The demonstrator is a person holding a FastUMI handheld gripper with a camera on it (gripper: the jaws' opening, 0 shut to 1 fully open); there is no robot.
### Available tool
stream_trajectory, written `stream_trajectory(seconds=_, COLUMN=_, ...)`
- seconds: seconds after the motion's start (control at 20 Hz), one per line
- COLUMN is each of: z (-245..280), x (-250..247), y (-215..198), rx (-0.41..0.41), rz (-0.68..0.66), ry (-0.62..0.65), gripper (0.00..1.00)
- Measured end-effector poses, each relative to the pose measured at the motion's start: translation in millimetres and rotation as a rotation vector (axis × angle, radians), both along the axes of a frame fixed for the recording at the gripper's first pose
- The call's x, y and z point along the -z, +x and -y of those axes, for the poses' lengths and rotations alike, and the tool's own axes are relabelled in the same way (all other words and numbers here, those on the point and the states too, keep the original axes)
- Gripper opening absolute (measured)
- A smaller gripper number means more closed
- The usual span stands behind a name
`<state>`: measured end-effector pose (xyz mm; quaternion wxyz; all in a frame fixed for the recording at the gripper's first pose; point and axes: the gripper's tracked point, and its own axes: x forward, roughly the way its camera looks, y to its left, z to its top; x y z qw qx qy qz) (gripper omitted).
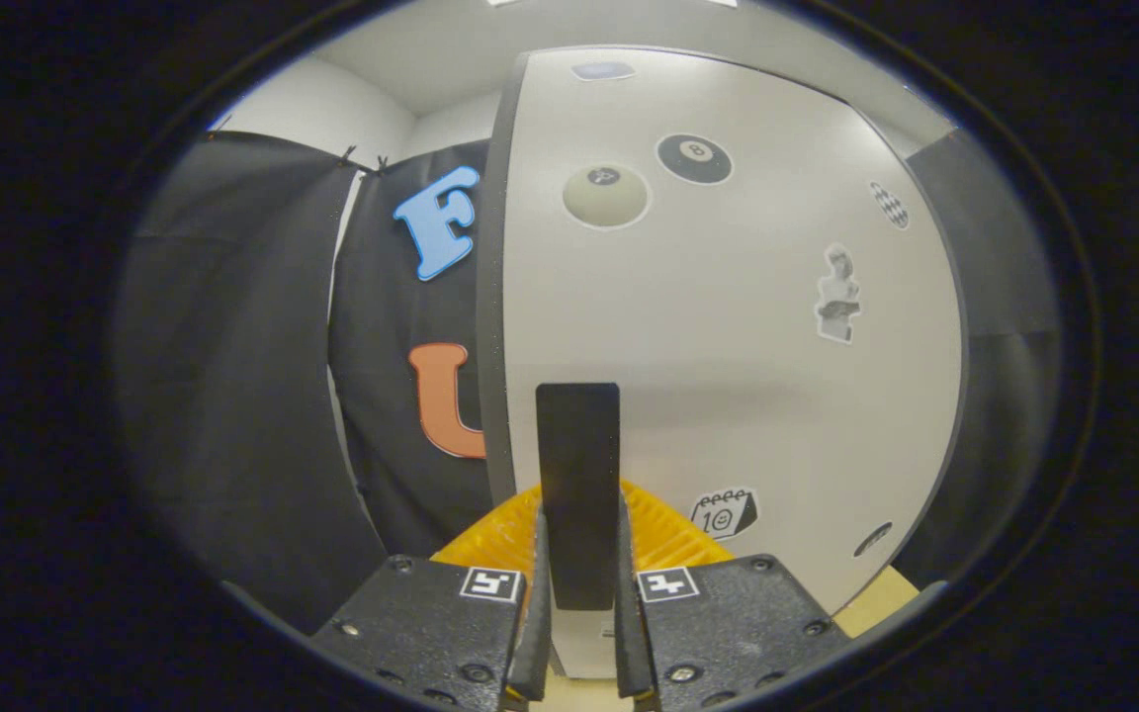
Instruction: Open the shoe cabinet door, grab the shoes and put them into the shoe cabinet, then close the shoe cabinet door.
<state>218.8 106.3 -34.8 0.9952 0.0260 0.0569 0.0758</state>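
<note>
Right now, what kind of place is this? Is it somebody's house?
Probably not a real house: it looks like a small practice booth. Black cloth hangs as walls, and a pale cabinet door covered in stickers stands in front. The gripper is shut on the door's dark handle.

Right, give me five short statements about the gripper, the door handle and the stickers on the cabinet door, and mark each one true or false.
1. The gripper has both fingers closed on the black door handle. True.
2. The shoe cabinet door is plain, with no stickers on it. False: it carries several stickers, among them an eight-ball sticker and a calendar sticker.
3. The handle is a flat upright strip. True.
4. The eight-ball sticker sits below the handle. False: it is high on the door, well above the handle.
5. A statue sticker is on the door, off to one side of the handle and higher. True.
</note>
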Motion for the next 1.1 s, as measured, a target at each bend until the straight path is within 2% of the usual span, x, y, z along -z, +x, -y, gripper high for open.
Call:
stream_trajectory(seconds=0.2, z=5, x=-3, y=-28, rx=-0.063, rz=-0.024, ry=0.007, gripper=0.29)
stream_trajectory(seconds=0.5, z=30, x=-11, y=-94, rx=-0.161, rz=-0.042, ry=0.031, gripper=0.28)
stream_trajectory(seconds=0.9, z=72, x=-12, y=-138, rx=-0.273, rz=-0.034, ry=0.063, gripper=0.28)
stream_trajectory(seconds=1.1, z=95, x=-10, y=-148, rx=-0.29, rz=-0.015, ry=0.058, gripper=0.27)
